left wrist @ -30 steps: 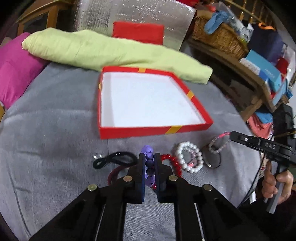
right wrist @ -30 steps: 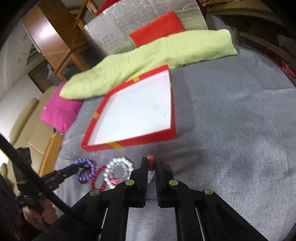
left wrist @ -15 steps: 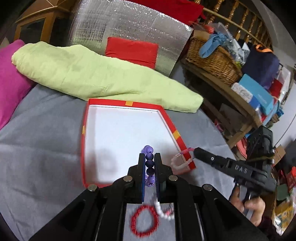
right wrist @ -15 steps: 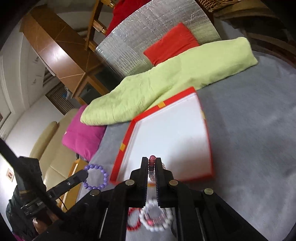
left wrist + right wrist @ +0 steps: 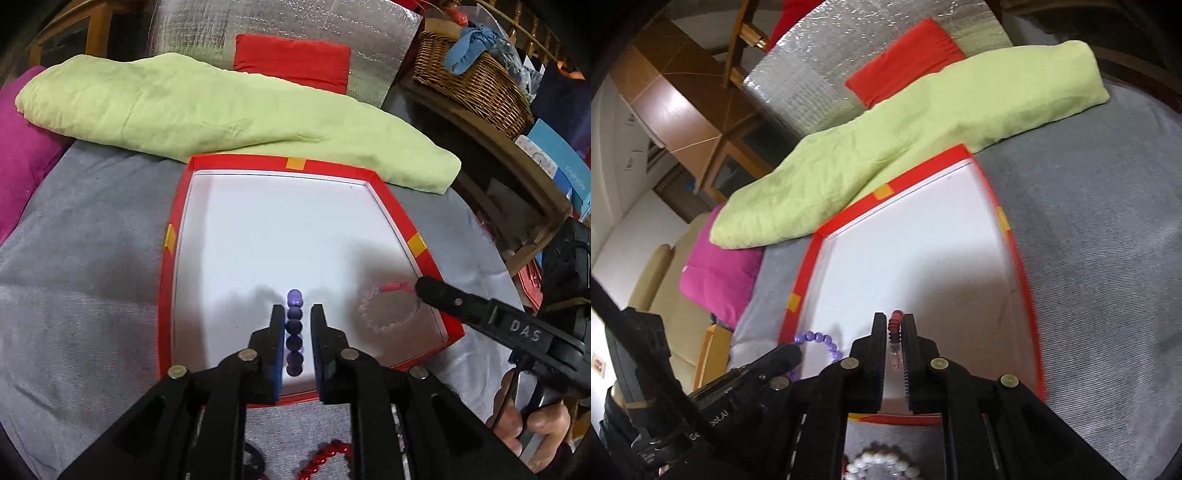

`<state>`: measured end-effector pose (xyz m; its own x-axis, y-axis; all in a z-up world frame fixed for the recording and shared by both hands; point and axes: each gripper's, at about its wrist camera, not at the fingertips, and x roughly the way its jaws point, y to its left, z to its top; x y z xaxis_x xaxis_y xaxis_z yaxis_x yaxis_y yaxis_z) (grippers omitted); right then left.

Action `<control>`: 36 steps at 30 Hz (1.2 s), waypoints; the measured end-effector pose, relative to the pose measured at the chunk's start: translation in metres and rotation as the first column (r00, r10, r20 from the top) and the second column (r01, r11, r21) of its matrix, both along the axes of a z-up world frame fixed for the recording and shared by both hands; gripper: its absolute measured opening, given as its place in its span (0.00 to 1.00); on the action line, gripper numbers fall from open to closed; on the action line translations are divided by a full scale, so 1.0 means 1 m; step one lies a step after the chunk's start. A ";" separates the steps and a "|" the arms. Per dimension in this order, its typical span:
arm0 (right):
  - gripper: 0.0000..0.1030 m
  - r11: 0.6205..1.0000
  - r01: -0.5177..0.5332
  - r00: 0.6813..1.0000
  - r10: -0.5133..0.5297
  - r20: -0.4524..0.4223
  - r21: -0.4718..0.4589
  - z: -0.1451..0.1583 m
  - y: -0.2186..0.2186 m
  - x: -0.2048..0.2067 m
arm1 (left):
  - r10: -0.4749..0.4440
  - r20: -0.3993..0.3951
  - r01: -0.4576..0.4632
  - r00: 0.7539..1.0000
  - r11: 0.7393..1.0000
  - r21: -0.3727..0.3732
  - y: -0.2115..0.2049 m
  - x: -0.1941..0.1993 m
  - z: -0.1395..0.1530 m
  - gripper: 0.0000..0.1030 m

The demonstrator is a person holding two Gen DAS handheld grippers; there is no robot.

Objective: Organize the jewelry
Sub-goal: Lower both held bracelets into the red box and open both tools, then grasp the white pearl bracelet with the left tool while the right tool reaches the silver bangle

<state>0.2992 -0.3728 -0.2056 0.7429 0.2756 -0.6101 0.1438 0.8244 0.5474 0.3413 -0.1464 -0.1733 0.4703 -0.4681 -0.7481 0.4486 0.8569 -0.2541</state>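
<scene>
A shallow red box (image 5: 168, 258) with a white floor lies on the grey cloth; it also shows in the right wrist view (image 5: 801, 280). My left gripper (image 5: 294, 314) is shut on a purple bead bracelet (image 5: 294, 334) and holds it over the box's near part. My right gripper (image 5: 894, 325) is shut on a clear bead bracelet with a red section (image 5: 895, 328), also over the box. In the left wrist view that bracelet (image 5: 388, 310) hangs from the right gripper's tip near the box's right wall. The purple bracelet (image 5: 820, 343) shows at left in the right wrist view.
A red bead bracelet (image 5: 325, 458) and a black cord (image 5: 255, 461) lie on the cloth in front of the box. A white pearl bracelet (image 5: 882, 461) lies there too. A green pillow (image 5: 207, 107) lies behind the box, a pink cushion (image 5: 22, 147) at left, a wicker basket (image 5: 472, 74) at right.
Both grippers lifted their bracelets off the cloth and moved forward over the red box. The other bracelets stayed behind on the cloth.
</scene>
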 end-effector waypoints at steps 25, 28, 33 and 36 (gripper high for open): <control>0.50 0.998 -0.002 0.996 -0.003 -0.089 -0.058 0.009 -0.035 -0.124 | 0.104 0.048 -0.103 0.993 0.995 -0.015 0.083 -0.080 0.010 0.51; 0.50 0.999 -0.007 0.993 0.002 -0.115 -0.040 0.001 -0.035 -0.133 | 0.084 0.047 -0.083 0.995 0.996 -0.009 0.080 -0.088 0.008 0.51; 0.45 0.996 -0.047 0.987 0.036 -0.154 -0.069 -0.008 -0.028 -0.130 | 0.039 0.038 -0.039 0.999 0.999 0.002 0.069 -0.089 0.003 0.51; 0.40 0.994 -0.069 0.983 0.054 -0.177 -0.080 -0.013 -0.025 -0.124 | -0.004 0.030 0.004 1.000 1.000 0.001 0.057 -0.088 0.001 0.51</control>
